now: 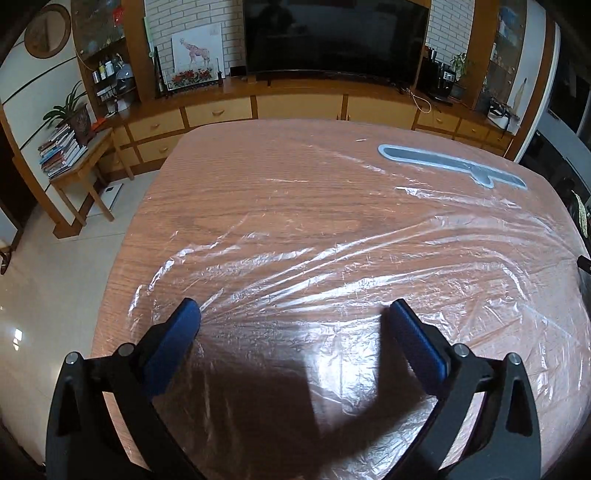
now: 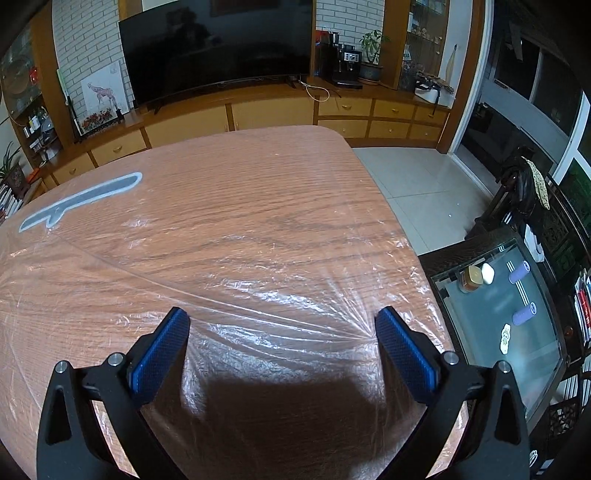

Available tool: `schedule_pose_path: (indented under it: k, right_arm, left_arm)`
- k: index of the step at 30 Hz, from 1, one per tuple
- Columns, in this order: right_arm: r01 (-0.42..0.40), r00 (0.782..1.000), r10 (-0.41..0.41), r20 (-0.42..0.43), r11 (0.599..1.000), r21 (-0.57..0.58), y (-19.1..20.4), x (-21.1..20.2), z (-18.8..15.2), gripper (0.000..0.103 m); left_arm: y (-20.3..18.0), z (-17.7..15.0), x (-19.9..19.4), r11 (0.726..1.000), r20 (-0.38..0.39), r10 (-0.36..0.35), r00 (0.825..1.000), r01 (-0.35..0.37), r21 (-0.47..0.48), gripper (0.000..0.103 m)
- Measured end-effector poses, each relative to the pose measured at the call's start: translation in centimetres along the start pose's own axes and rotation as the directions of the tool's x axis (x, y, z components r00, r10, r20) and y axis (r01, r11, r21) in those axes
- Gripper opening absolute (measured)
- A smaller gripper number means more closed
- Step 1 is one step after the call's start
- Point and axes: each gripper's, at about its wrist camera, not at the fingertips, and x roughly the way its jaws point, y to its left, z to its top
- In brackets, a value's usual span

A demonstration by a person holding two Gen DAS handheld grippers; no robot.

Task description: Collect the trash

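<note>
A thin clear plastic sheet (image 1: pixel 369 258) lies crinkled over the wooden table (image 1: pixel 240 184); the right wrist view shows the same sheet (image 2: pixel 277 302) on the table (image 2: pixel 240 192). My left gripper (image 1: pixel 295 310) hovers open just above the sheet near the table's front left, nothing between its blue pads. My right gripper (image 2: pixel 282 319) is open too, low over the sheet near the table's right edge. The film puckers into radiating creases by the right fingertip (image 2: pixel 388 321). A grey knife-shaped piece (image 1: pixel 450 166) lies at the far side, knife-shaped piece (image 2: pixel 81 199) at far left in the right view.
A TV (image 1: pixel 332 33) stands on a long wooden cabinet (image 1: pixel 295 103) behind the table. A small side table (image 1: pixel 85 173) with books stands at left. A glass-topped low table (image 2: pixel 509 314) with small jars and rolls sits right of the table, tiled floor between.
</note>
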Motion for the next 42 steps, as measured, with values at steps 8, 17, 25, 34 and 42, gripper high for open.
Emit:
schedule_pose_path:
  k: [8,17,25,34,42]
  right_arm:
    - [0.0,1.0,0.0,0.0,1.0,0.0,0.1,-0.1,0.1,0.099]
    - [0.0,1.0,0.0,0.0,1.0,0.0,0.1,-0.1,0.0,0.099]
    - [0.0,1.0,0.0,0.0,1.0,0.0,0.1,-0.1,0.1,0.099]
    - [0.0,1.0,0.0,0.0,1.0,0.0,0.1,-0.1,0.1,0.099]
    - [0.0,1.0,0.0,0.0,1.0,0.0,0.1,-0.1,0.0,0.099]
  left_arm:
    - [-0.2,0.0,0.0,1.0,0.0,0.003,1.0,-0.003,-0.001,0.102]
    - [-0.2,0.0,0.0,1.0,0.0,0.002,1.0,-0.002,-0.001,0.102]
    - [0.6,0.2,0.4,1.0,0.0,0.008,1.0,-0.008,-0.012,0.102]
    - [0.8,0.3,0.5,1.0,-0.001,0.01,1.0,-0.01,-0.014,0.102]
    - [0.9,0.3,0.5,1.0,-0.001,0.011,1.0,-0.011,-0.014,0.102]
